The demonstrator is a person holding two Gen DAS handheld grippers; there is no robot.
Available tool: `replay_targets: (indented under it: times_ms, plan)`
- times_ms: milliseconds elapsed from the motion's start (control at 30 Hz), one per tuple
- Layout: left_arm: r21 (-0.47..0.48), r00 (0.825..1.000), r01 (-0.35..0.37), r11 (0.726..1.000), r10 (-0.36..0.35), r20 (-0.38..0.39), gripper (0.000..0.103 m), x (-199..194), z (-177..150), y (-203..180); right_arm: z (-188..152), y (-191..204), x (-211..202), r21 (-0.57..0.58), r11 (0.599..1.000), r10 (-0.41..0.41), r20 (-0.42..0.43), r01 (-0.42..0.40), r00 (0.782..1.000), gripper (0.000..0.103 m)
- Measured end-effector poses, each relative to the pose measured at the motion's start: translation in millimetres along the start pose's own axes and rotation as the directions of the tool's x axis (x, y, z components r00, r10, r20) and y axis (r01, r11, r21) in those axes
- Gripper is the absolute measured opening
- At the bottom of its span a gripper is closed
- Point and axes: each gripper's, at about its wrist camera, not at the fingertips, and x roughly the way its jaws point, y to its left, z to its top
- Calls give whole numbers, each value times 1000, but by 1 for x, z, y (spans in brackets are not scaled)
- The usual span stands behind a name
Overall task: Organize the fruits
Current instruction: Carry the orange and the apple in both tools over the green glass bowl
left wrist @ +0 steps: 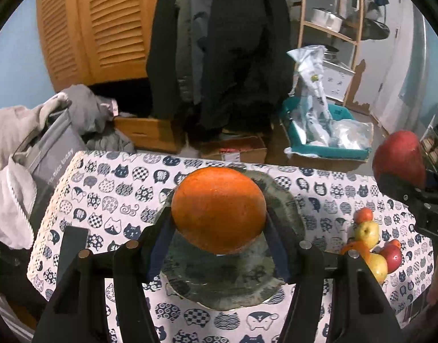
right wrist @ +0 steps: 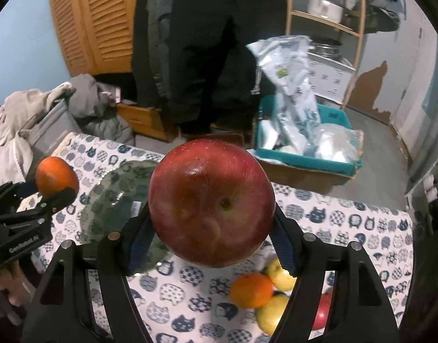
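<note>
My left gripper (left wrist: 219, 223) is shut on an orange (left wrist: 219, 208) and holds it above a dark green glass plate (left wrist: 227, 285) on the cat-print tablecloth. My right gripper (right wrist: 211, 223) is shut on a red apple (right wrist: 211, 201) and holds it above the cloth, right of the plate (right wrist: 113, 200). The left gripper and its orange (right wrist: 56, 176) show at the left of the right wrist view. The apple (left wrist: 399, 157) shows at the right of the left wrist view. A small pile of fruit (right wrist: 264, 294) with an orange, yellow apples and a red apple lies on the cloth under the right gripper.
The fruit pile (left wrist: 373, 243) lies right of the plate. Beyond the table's far edge stand cardboard boxes (left wrist: 236, 150), a teal bin with plastic bags (left wrist: 327, 131), a grey bag with clothes (left wrist: 47, 148), hanging coats and a wooden shelf (left wrist: 330, 14).
</note>
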Motion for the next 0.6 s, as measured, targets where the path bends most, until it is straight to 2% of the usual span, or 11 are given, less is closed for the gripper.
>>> replay_targets:
  times_ms: [600]
  plan:
    - [-66,992,-32,997,24,-121,64,60,-12,45,6,64,85,-75,993,80,-137,-91,987,74]
